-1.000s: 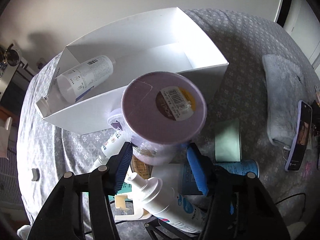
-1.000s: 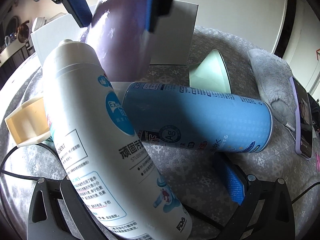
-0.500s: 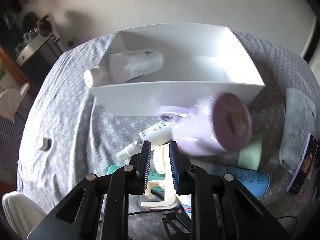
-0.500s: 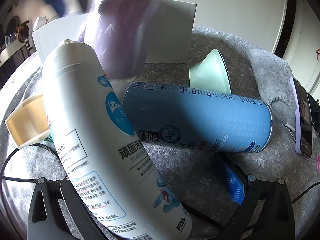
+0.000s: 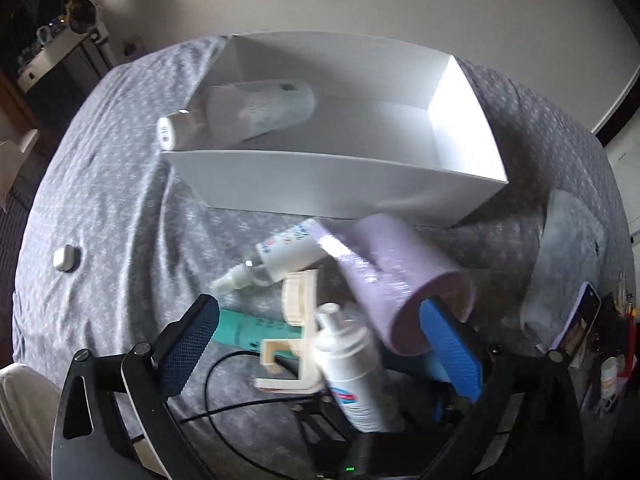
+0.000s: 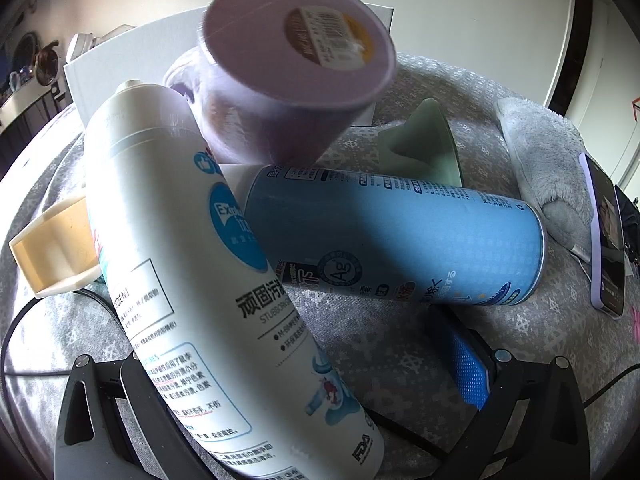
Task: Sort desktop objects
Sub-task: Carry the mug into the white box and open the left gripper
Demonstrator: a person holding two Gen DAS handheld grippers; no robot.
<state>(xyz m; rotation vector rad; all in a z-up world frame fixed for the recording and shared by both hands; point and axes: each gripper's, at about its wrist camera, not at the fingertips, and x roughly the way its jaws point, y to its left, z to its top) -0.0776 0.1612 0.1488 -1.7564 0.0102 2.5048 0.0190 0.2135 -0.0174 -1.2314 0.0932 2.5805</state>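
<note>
Surface (image 5: 120,168): round, draped in a grey patterned cloth; everything sits on it.
White box (image 5: 332,184): open-topped, at the far side of the surface, with one white bottle (image 5: 256,114) lying inside at its left end, cap poking over the rim.
Grey plush cloth (image 6: 540,152): bunched at the right edge of the surface, next to a phone (image 6: 606,236) lying face up.
Purple cup (image 5: 396,280): blurred, tilted on its side just in front of the box, base toward the cameras, resting over the pile of spray cans; a barcode sticker (image 6: 330,38) shows on its base.
White spray can (image 6: 192,264): leans diagonally across the right wrist view, lying over the blue spray can (image 6: 400,240), which lies sideways.
Left tongs (image 5: 320,348): spread wide apart, holding nothing; the right blue pad (image 5: 450,348) sits close by the purple cup's base, contact unclear.
Right tongs (image 6: 280,384): fingers wide apart with the white spray can's lower body between them; whether they press on it cannot be told, as the left finger is hidden behind the can.
Small items: a cream plastic bracket (image 5: 296,340), a teal tube (image 5: 256,330), a small spray bottle (image 5: 280,256), a green funnel-shaped piece (image 6: 424,144), and a white earbud case (image 5: 66,258) well apart at the left.
</note>
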